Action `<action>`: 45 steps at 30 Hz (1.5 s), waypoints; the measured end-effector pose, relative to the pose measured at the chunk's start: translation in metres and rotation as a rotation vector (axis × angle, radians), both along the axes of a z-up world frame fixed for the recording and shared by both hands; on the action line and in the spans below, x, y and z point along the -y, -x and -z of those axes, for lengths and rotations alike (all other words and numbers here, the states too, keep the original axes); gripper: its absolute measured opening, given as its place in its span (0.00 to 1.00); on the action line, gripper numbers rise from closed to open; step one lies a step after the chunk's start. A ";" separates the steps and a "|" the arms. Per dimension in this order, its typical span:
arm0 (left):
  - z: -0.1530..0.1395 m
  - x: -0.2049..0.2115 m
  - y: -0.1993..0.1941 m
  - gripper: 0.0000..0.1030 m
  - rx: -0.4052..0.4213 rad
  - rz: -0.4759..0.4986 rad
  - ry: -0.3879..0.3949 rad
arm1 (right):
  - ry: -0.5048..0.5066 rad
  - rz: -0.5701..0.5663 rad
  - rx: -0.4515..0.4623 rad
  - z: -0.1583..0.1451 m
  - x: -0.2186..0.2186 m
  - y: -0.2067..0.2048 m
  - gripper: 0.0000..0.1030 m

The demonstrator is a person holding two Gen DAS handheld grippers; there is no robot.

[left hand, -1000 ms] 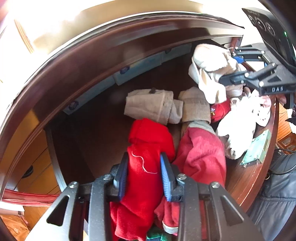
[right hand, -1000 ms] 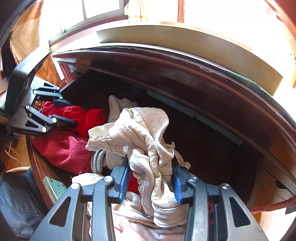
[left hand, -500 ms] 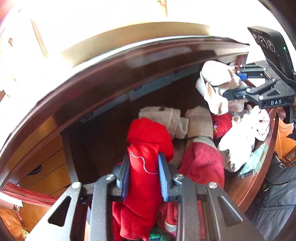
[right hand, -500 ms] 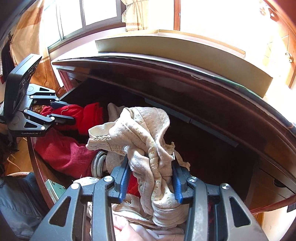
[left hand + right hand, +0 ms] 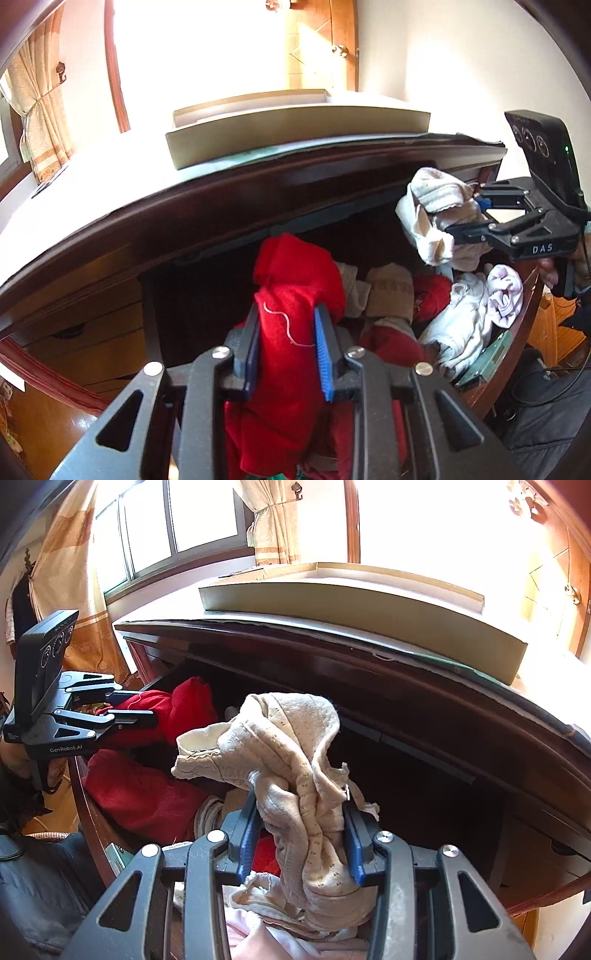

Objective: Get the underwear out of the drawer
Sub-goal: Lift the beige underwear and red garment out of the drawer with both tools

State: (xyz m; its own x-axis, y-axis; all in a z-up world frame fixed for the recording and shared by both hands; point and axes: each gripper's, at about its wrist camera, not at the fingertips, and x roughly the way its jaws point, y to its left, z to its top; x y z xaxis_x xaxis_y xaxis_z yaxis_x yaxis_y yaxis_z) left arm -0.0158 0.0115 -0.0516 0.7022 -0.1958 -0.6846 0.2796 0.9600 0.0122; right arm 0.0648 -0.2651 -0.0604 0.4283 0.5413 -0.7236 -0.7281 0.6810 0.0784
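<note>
The left gripper [image 5: 286,341] is clenching one red garment [image 5: 295,280] in its jaws, and the right gripper [image 5: 299,830] is clenching one cream garment [image 5: 291,738]; both pieces are hanging above the open drawer [image 5: 517,332], where several more clothes are lying.

**Reds and creams against dark wood**

The underwear [image 5: 291,325] between blue pads [image 5: 324,363] is bright red with a pale loose thread. The other underwear [image 5: 295,760] is cream with tiny dotted print. The drawer [image 5: 517,328] is dark reddish-brown; both grippers are black.
</note>
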 end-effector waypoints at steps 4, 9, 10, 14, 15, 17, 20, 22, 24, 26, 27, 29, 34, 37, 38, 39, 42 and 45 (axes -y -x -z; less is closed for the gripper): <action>-0.004 -0.001 0.006 0.23 0.036 -0.009 0.028 | -0.014 -0.001 0.018 -0.004 0.008 0.005 0.41; -0.012 -0.004 0.009 0.23 0.075 -0.023 0.064 | -0.049 0.008 0.038 -0.009 0.019 0.014 0.41; -0.014 -0.004 0.009 0.23 0.081 -0.025 0.069 | -0.057 0.010 0.042 -0.010 0.022 0.015 0.41; -0.015 -0.002 0.008 0.23 0.109 -0.036 0.088 | -0.082 0.015 0.059 -0.013 0.032 0.019 0.41; -0.014 -0.002 0.008 0.23 0.115 -0.036 0.096 | -0.086 0.017 0.065 -0.014 0.032 0.020 0.41; -0.011 0.002 0.007 0.23 0.130 -0.039 0.107 | -0.095 0.018 0.078 -0.015 0.037 0.024 0.41; -0.012 0.005 0.011 0.23 0.158 -0.042 0.105 | -0.106 0.022 0.094 -0.017 0.041 0.026 0.41; -0.013 0.004 0.013 0.23 0.172 -0.041 0.112 | -0.115 0.024 0.103 -0.018 0.043 0.027 0.41; -0.014 0.006 0.015 0.23 0.190 -0.046 0.112 | -0.124 0.024 0.109 -0.020 0.044 0.027 0.41; -0.016 0.006 0.016 0.23 0.201 -0.046 0.116 | -0.134 0.025 0.120 -0.021 0.046 0.029 0.41; -0.016 0.006 0.017 0.23 0.205 -0.048 0.117 | -0.138 0.024 0.124 -0.022 0.048 0.030 0.41; -0.017 0.006 0.018 0.23 0.215 -0.054 0.117 | -0.146 0.025 0.133 -0.023 0.050 0.032 0.41; -0.019 0.008 0.022 0.23 0.250 -0.065 0.116 | -0.174 0.029 0.166 -0.024 0.059 0.039 0.41; -0.022 0.008 0.025 0.23 0.273 -0.072 0.120 | -0.190 0.025 0.193 -0.027 0.062 0.043 0.41; -0.024 0.008 0.026 0.23 0.278 -0.073 0.123 | -0.194 0.025 0.201 -0.027 0.063 0.045 0.41; -0.025 0.008 0.027 0.23 0.285 -0.074 0.124 | -0.196 0.024 0.208 -0.028 0.061 0.046 0.41; -0.028 0.009 0.030 0.23 0.305 -0.075 0.123 | -0.206 0.022 0.228 -0.030 0.058 0.048 0.41; -0.030 0.010 0.032 0.23 0.324 -0.076 0.126 | -0.217 0.017 0.257 -0.032 0.059 0.053 0.41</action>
State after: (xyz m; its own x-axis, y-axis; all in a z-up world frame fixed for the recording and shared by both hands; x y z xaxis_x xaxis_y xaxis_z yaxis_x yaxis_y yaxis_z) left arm -0.0477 0.0020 -0.0216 0.8945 -0.2036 -0.3980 0.2084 0.9775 -0.0317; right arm 0.0120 -0.3241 -0.0284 0.5919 0.6621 -0.4597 -0.7316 0.6807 0.0384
